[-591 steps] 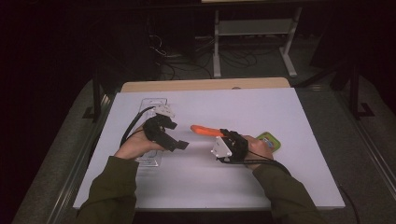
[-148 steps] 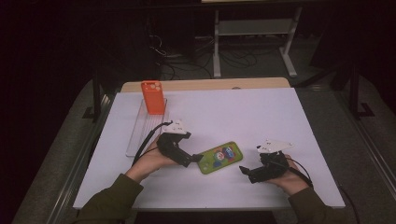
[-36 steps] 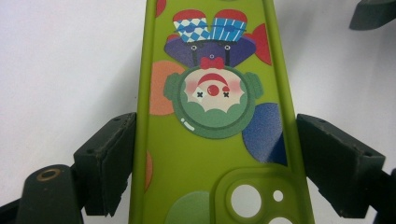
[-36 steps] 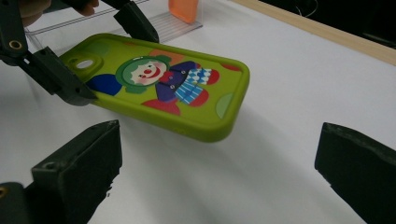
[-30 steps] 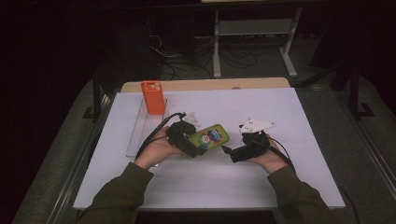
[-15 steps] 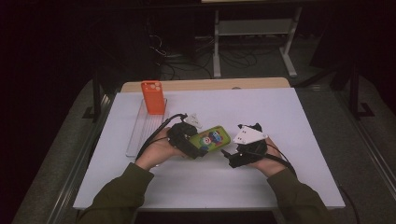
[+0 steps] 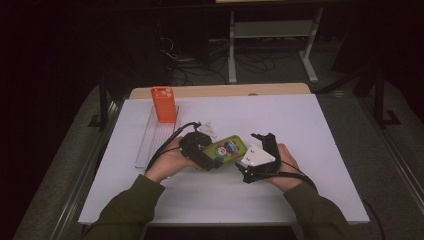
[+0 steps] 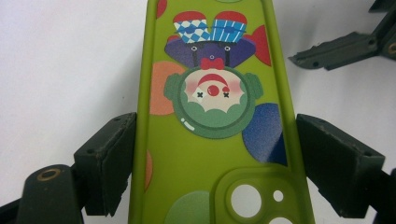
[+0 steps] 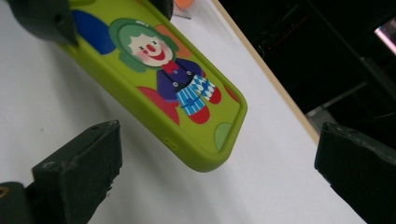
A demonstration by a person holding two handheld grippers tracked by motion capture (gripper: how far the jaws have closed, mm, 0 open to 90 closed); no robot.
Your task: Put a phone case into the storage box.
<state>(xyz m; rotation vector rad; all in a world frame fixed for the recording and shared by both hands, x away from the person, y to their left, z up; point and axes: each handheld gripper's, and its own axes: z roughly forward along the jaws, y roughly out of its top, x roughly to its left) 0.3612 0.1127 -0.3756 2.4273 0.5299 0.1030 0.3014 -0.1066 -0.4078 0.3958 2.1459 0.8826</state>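
A green phone case (image 7: 227,149) printed with a clown is held just above the white table, near its middle. My left gripper (image 7: 212,156) is shut on it; in the left gripper view its pads (image 8: 116,154) press both long edges of the case (image 8: 196,163) near the camera cut-out. My right gripper (image 7: 248,156) stands open at the case's free end. In the right gripper view its jaws (image 9: 219,154) are spread wide, and the case's corner (image 9: 154,79) lies just ahead of them, untouched.
An orange phone case (image 7: 163,104) stands upright at the far end of a clear tray (image 7: 150,145) on the left of the table (image 7: 310,120). Cables trail from both grippers. Dark floor and a metal stand lie beyond the far edge.
My right gripper has moved left, closer to the free end of the green case. The left gripper and the case have stayed in place.
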